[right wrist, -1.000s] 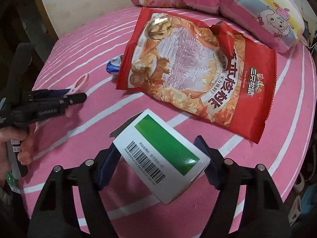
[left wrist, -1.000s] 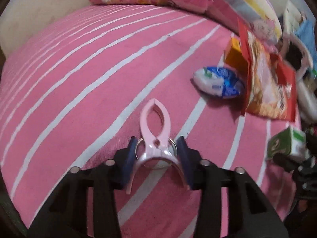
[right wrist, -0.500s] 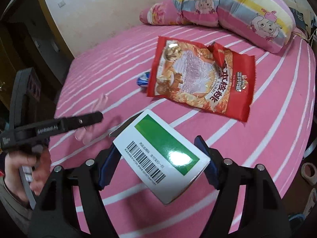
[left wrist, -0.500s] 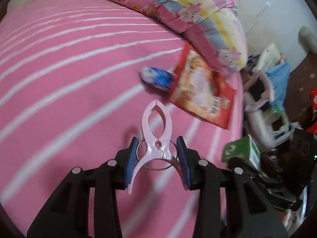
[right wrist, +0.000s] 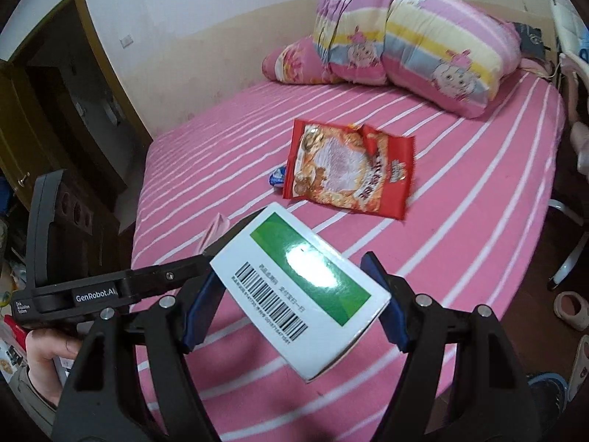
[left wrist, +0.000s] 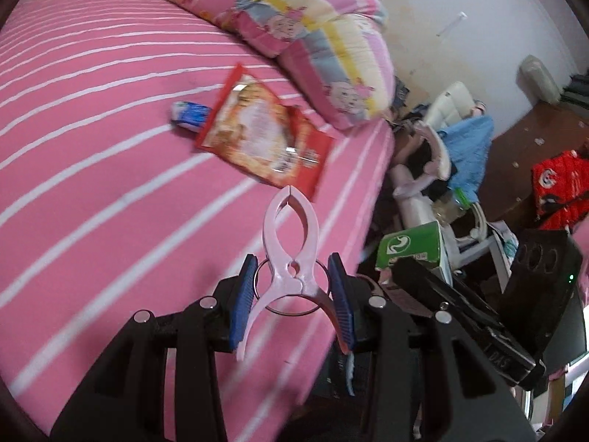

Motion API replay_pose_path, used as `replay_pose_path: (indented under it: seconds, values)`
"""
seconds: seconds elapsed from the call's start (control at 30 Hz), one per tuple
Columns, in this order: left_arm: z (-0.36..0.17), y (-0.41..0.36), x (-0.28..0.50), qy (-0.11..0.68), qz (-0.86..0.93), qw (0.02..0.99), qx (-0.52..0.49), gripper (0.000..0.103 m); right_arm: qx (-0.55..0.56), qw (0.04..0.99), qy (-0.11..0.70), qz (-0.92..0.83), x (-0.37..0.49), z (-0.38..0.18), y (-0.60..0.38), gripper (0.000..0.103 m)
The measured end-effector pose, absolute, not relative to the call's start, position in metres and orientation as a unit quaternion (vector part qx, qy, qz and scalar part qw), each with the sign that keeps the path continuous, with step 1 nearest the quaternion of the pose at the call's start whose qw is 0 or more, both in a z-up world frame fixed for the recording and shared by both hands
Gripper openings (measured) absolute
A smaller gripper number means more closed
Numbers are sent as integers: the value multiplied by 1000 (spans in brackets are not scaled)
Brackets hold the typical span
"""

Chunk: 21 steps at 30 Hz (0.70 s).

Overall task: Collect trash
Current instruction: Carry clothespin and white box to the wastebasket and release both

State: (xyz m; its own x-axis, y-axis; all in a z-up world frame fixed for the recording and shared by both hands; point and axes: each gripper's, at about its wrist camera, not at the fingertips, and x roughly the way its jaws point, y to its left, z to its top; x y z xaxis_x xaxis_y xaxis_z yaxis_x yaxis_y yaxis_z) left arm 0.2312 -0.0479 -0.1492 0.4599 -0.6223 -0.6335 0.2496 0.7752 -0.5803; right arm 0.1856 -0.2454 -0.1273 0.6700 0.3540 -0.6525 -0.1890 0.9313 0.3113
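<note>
Both tongs lifted; snack bag (right wrist: 349,169), wrapper (left wrist: 189,113) below.

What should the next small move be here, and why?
Probably carry both loads off to a bin, which is not in view. The left gripper is shut on the pink clip, the right gripper on the green-and-white box; the red snack bag must wait.
</note>
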Motion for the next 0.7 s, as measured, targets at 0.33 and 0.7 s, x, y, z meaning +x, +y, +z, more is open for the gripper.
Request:
replay_pose_path:
  seconds: [0.33,0.7]
  values:
    - [-122,-141,183,454,-328,806,-189,38,132,922,350,99,110,-88,-322,73]
    - [-149,-271,139,510,-406,743,-151,38,165,919,358,4,21,-106,-441,73]
